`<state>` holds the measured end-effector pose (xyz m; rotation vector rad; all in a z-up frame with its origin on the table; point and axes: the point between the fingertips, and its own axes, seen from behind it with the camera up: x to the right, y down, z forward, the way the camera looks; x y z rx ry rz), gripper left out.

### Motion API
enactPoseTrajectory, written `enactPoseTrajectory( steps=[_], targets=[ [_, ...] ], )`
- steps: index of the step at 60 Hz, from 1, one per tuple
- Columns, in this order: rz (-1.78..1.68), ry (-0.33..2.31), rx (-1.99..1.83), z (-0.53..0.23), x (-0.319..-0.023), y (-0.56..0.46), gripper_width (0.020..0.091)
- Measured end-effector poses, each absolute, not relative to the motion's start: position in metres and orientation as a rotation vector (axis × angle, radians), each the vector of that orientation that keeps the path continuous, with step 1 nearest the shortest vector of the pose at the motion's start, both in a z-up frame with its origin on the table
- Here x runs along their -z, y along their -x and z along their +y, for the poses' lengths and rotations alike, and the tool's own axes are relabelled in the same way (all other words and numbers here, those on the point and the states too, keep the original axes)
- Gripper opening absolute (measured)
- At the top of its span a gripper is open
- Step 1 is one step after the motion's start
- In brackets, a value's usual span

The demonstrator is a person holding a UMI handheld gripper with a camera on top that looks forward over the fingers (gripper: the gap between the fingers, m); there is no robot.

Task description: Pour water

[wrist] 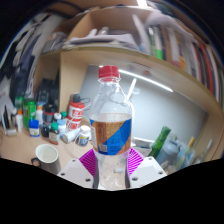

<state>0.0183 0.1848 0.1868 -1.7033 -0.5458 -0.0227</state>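
Gripper (112, 166) pinching clear water bottle (112, 125) low on body, magenta pads (90, 163) pressing both sides. Bottle standing upright between fingers, red cap (109, 73) on, blue-orange label facing camera. Beyond bottle, wooden desk (20, 150) carrying cluster of small paint jars (55, 122) toward far edge, white cup (47, 154) sitting nearer. Green bottle (160, 140) leaning on opposite side. Bookshelf (130, 35) rising above desk.

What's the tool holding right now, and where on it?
The bottle, gripped low on its body, below the label, between the tool's two pads.
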Motion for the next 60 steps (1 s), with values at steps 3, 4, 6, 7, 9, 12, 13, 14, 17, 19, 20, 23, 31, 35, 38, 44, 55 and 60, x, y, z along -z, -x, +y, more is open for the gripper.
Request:
enactPoseTrajectory(
  steps=[3,4,6,7,9,12,13,14,17,19,20,23,31,35,38,44,55,60],
  targets=[
    [-0.423,1.712,-0.054,0.18,-0.18,-0.031,0.0356],
    [-0.39,1.721,-0.077,0.178,-0.176,-0.034,0.0356],
    [-0.333,1.75,-0.126,0.174,-0.162,-0.039,0.0356],
    [-0.311,1.76,-0.147,0.173,-0.157,-0.04,0.0357],
    [-0.279,1.77,-0.193,0.17,-0.146,-0.041,0.0356],
    [-0.259,1.761,-0.244,0.164,-0.128,-0.038,0.0356],
    [-0.259,1.762,-0.254,0.163,-0.124,-0.037,0.0355],
    [-0.26,1.762,-0.26,0.163,-0.12,-0.037,0.0354],
    [-0.268,1.757,-0.269,0.161,-0.108,-0.036,0.0357],
    [-0.281,1.753,-0.27,0.16,-0.1,-0.035,0.0356],
    [-0.285,1.751,-0.271,0.158,-0.096,-0.033,0.0358],
    [-0.3,1.762,-0.291,0.156,-0.084,-0.03,0.0366],
    [-0.332,1.705,-0.315,0.148,-0.074,-0.031,0.0396],
    [-0.337,1.684,-0.318,0.145,-0.075,-0.031,0.0406],
    [-0.332,1.677,-0.321,0.145,-0.075,-0.031,0.0406],
    [-0.337,1.68,-0.319,0.147,-0.075,-0.03,0.0444],
    [-0.393,1.821,-0.238,0.136,-0.055,-0.043,0.076],
    [-0.37,1.856,-0.233,0.119,-0.054,-0.052,0.0832]
  ],
)
